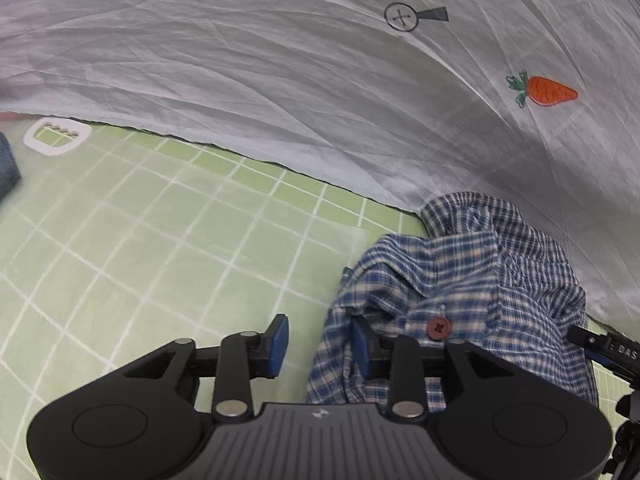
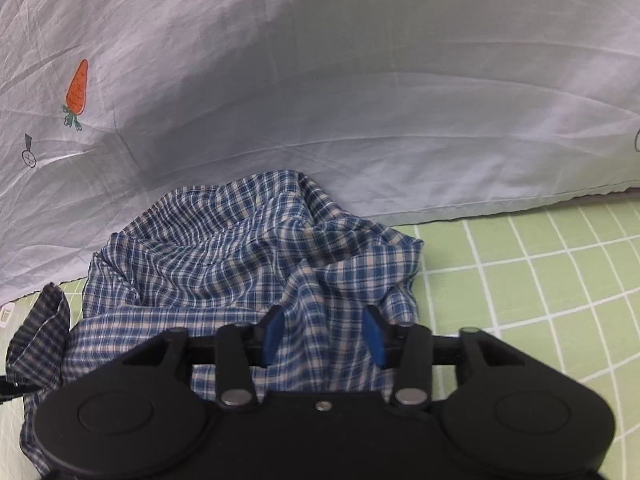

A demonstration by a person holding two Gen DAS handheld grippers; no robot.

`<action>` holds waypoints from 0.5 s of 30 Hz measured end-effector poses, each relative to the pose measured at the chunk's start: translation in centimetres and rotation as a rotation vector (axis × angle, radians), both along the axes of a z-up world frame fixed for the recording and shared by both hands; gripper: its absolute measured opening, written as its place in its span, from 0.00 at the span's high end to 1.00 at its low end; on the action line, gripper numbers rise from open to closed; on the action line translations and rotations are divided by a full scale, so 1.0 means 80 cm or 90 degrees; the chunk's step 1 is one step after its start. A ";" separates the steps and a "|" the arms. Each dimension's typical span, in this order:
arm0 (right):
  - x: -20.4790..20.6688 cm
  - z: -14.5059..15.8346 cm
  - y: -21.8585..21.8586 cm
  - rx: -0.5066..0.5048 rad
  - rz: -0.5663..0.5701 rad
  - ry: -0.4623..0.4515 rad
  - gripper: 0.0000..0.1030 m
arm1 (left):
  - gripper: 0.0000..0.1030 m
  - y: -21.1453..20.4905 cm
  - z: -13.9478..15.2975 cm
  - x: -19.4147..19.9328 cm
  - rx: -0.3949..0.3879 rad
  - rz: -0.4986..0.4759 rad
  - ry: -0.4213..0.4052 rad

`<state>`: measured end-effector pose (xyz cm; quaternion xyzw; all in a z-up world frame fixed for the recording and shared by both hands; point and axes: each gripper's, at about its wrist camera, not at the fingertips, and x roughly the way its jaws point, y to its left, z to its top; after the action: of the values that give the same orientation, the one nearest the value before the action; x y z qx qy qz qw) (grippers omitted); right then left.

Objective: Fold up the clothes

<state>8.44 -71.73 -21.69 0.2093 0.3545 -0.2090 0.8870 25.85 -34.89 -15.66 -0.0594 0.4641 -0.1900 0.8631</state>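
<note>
Shirt (image 2: pixel 224 248), one crumpled blue plaid heap with no clear long axis, lies on my green grid sheet (image 1: pixel 140 232) against one pale cover (image 1: pixel 280 72). Both tools gape: left tool (image 1: pixel 320 344) beside its edge, right tool (image 2: pixel 323 334) straddling a fold.

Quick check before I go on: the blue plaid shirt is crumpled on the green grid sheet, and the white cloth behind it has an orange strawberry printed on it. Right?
Almost. The print on the white cloth is an orange carrot with green leaves, not a strawberry; both wrist views show it. The rest holds: the blue plaid shirt lies crumpled on the green grid sheet.
</note>
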 end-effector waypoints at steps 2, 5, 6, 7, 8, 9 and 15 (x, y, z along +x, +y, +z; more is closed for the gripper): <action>-0.016 0.011 0.003 -0.013 -0.016 -0.003 0.34 | 0.51 0.010 0.006 -0.006 -0.002 0.030 -0.014; -0.047 0.023 0.012 -0.040 -0.050 0.016 0.16 | 0.49 0.018 0.017 -0.017 -0.026 0.027 -0.022; -0.057 0.025 0.016 -0.050 -0.058 0.023 0.16 | 0.48 0.019 0.021 -0.021 -0.034 0.021 -0.025; -0.067 0.027 0.019 -0.057 -0.065 0.033 0.14 | 0.46 0.018 0.024 -0.025 -0.040 0.012 -0.028; -0.076 0.027 0.022 -0.063 -0.074 0.045 0.09 | 0.41 0.008 0.025 -0.029 -0.035 -0.011 -0.035; -0.084 0.026 0.024 -0.068 -0.084 0.057 0.06 | 0.37 -0.002 0.026 -0.033 -0.030 -0.034 -0.042; -0.130 0.010 0.044 -0.073 -0.159 0.136 0.03 | 0.26 -0.062 0.031 -0.057 -0.001 -0.168 -0.084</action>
<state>-1.95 -68.22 -20.87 0.1774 0.4057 -0.3583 0.8220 21.31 -39.85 -13.19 0.0144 0.4098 -0.3058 0.8593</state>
